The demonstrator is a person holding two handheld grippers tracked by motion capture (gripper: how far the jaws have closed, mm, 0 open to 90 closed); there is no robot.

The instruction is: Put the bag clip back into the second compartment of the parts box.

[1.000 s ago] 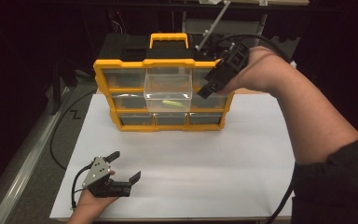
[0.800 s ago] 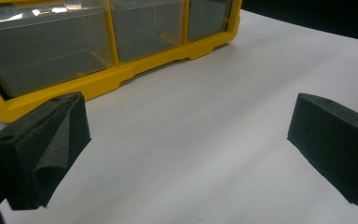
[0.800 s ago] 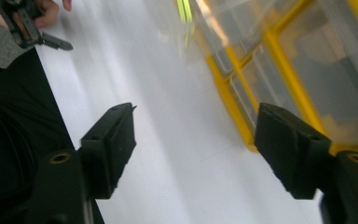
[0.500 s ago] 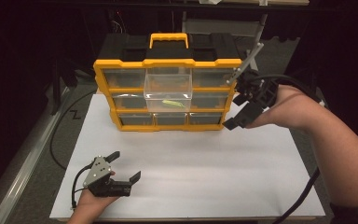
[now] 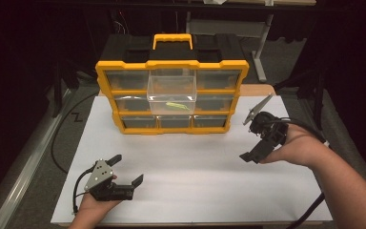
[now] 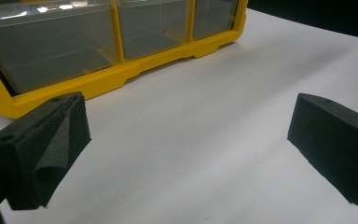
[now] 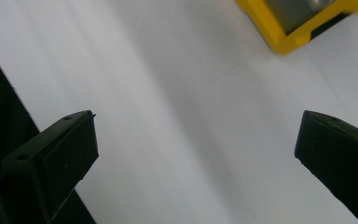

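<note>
Drawer (image 5: pixel 170 97) with green item (image 5: pixel 174 105)

No text, label, brand, number or sign can be read in any view. The yellow organiser box (image 5: pixel 171 98) shows plain frame bars and clear drawer fronts with no legible marking, its black top and handle carry nothing that can be made out, and the white tabletop (image 5: pixel 195 162) is unmarked. The black fingers (image 6: pixel 37 149) in the gripper views bear no lettering.
</note>
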